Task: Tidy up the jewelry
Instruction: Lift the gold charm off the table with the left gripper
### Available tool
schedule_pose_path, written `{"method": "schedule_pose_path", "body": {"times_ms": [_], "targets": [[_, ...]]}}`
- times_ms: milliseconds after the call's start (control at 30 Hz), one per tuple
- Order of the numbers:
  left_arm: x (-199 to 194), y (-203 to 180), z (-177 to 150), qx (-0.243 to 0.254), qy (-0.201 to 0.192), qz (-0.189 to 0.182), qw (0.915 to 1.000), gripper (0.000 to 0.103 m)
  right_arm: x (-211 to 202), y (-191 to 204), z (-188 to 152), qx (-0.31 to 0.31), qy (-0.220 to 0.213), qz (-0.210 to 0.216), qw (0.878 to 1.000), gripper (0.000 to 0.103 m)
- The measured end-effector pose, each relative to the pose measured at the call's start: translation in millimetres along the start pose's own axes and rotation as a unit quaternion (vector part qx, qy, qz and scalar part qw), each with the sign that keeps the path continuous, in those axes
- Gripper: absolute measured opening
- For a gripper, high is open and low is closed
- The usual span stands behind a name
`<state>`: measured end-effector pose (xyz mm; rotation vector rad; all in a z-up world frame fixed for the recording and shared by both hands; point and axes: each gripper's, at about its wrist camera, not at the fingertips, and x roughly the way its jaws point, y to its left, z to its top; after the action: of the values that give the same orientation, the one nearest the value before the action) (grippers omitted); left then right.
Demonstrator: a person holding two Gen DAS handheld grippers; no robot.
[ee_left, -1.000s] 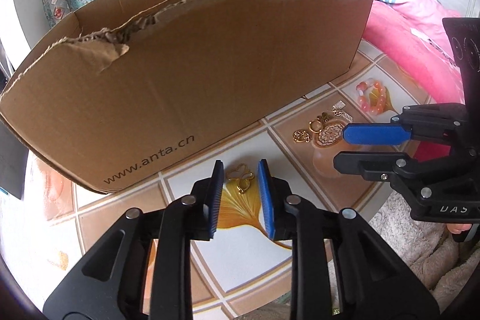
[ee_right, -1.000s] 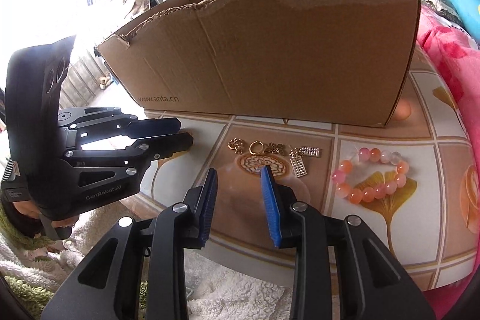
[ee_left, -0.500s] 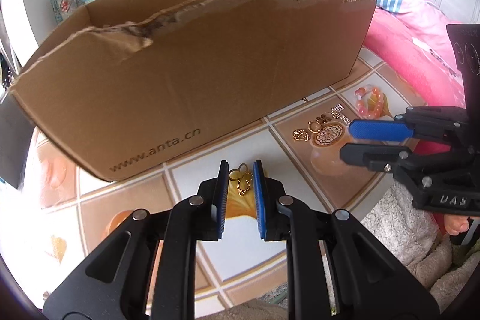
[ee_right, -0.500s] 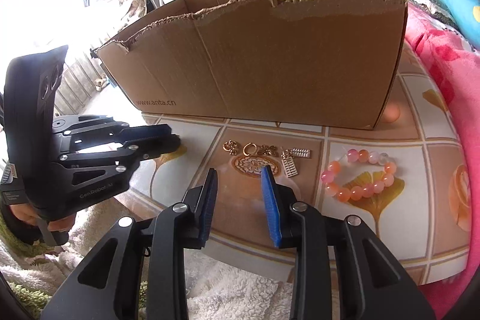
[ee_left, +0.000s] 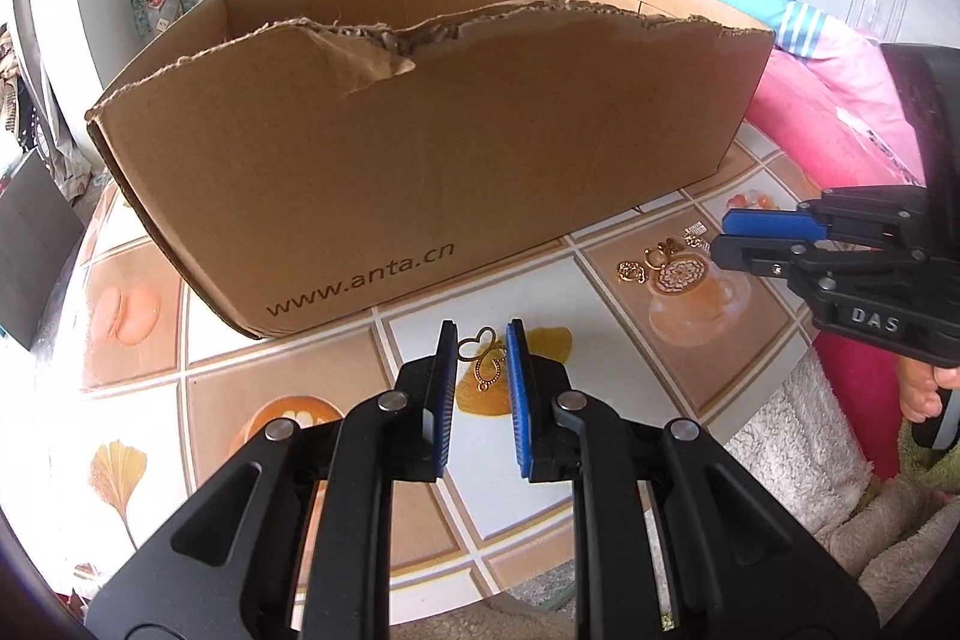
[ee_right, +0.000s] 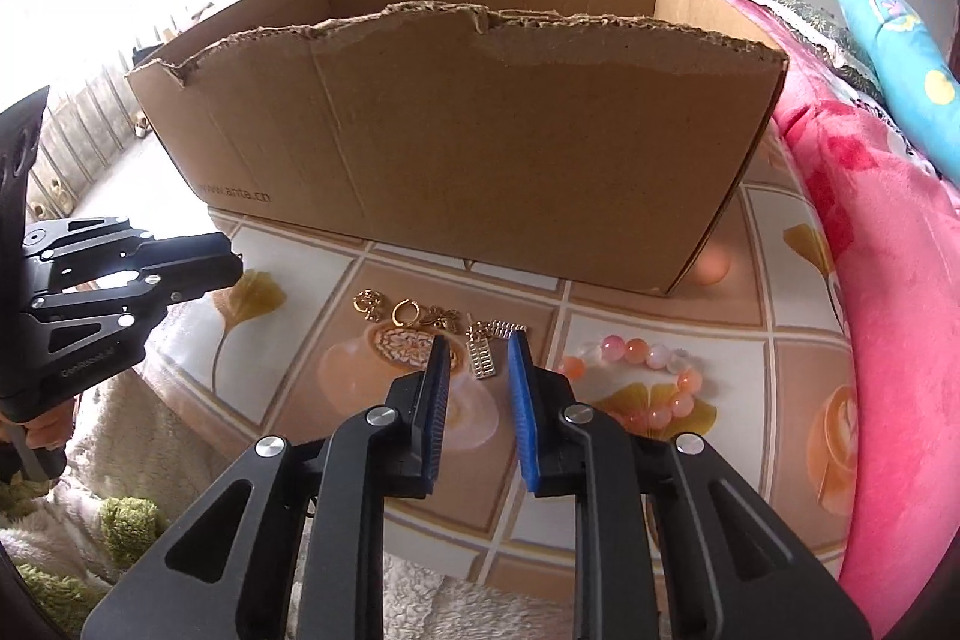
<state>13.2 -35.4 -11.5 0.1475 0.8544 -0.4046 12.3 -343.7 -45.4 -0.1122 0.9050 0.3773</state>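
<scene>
A gold butterfly-shaped pendant [ee_left: 483, 359] sits between the fingertips of my left gripper [ee_left: 482, 337], whose jaws have narrowed around it; I cannot tell if it is lifted off the table. My right gripper [ee_right: 478, 347] is open just above a silver abacus charm [ee_right: 483, 359]. Small gold pieces [ee_right: 408, 311] lie in a row to its left, also in the left wrist view [ee_left: 654, 261]. A pink and orange bead bracelet [ee_right: 642, 370] lies to the right. A big open cardboard box [ee_left: 432, 142] stands behind everything; the right wrist view [ee_right: 480, 124] shows it too.
The table has a tiled cloth with leaf and coffee-cup prints [ee_right: 660, 484]. A pink blanket [ee_right: 888, 280] lies to the right, a fluffy white rug [ee_left: 792, 448] below the table edge. The right gripper [ee_left: 798, 244] appears in the left wrist view.
My left gripper's jaws narrowed around the butterfly pendant, and it rose and tilted back, so the box top shows. My right gripper moved forward over the abacus charm.
</scene>
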Motion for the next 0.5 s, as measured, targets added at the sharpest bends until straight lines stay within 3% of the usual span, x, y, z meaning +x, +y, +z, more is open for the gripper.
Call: {"method": "schedule_pose_path", "body": {"times_ms": [267, 500], "targets": [[0.9, 1.8, -1.5, 0.000, -0.002, -0.004, 1.0000, 0.015, 13.1, 3.4, 10.8, -0.031, 0.034, 0.004, 0.999, 0.008], [-1.3, 1.7, -2.4, 0.006, -0.011, -0.002, 0.9999, 0.015, 0.1, 8.3, 16.5, -0.034, 0.028, 0.007, 0.999, 0.002]]}}
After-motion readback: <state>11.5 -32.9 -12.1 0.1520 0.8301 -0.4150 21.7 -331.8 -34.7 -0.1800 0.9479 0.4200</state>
